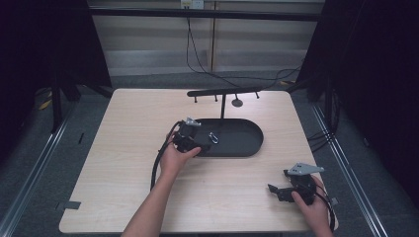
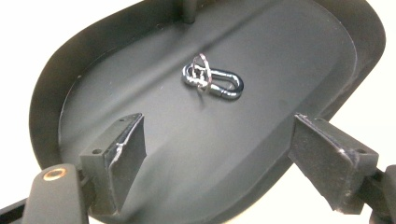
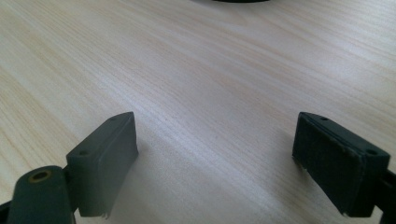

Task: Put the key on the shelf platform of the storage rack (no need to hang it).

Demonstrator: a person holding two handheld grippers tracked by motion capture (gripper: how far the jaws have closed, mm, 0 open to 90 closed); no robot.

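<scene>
A silver carabiner (image 2: 218, 84) with a thin key ring (image 2: 201, 72) threaded through it is seen lying flat on the floor of the black oval tray (image 2: 289, 60), near the tray's middle. The left gripper (image 2: 219, 154) is held over the tray's near rim, its 2 fingers (image 2: 122, 149) spread wide and released, with nothing between them and the carabiner ahead of them. The right gripper (image 3: 219, 163) is held low over the bare desk (image 3: 196, 70), well apart from the tray, its fingers likewise released and empty.
</scene>
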